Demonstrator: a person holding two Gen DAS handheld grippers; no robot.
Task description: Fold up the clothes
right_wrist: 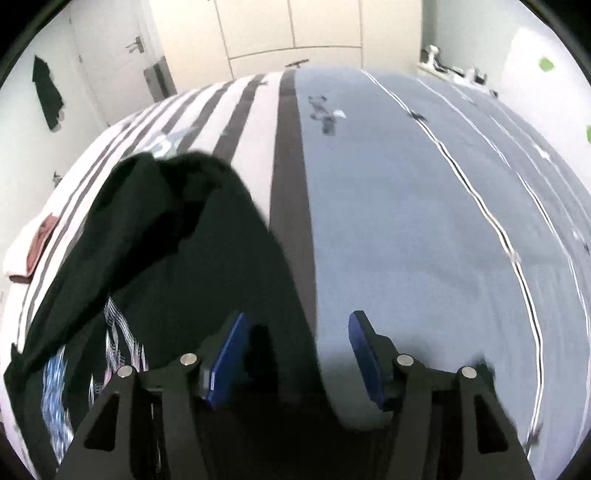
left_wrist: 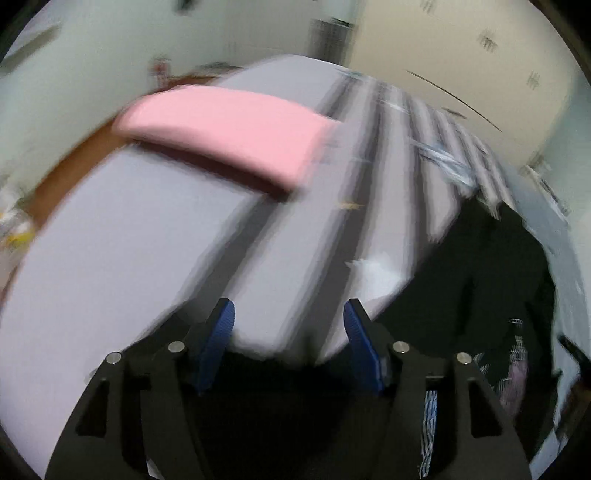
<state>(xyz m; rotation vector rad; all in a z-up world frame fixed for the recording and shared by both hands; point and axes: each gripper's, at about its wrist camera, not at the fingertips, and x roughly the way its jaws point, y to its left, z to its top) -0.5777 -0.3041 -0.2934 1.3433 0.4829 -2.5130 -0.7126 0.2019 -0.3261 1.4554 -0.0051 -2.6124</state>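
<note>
A black garment [right_wrist: 177,251] with a pale printed pattern lies crumpled on the striped bed cover [right_wrist: 255,122], left of my right gripper [right_wrist: 295,350]. That gripper is open, blue pads apart, with nothing between them; its left finger sits over the garment's edge. In the blurred left wrist view the same black garment [left_wrist: 480,280] lies to the right, and my left gripper [left_wrist: 289,343] is open above the bed cover [left_wrist: 129,258] and a dark fold below. A folded pink cloth [left_wrist: 229,133] rests further up the bed.
The bed's grey-blue half [right_wrist: 406,221] with thin white lines stretches right. A pink and white folded item [right_wrist: 33,251] lies at the bed's left edge. Cupboards [right_wrist: 295,26], a door [right_wrist: 110,48] and a dark cloth [right_wrist: 46,92] hanging on the wall stand beyond.
</note>
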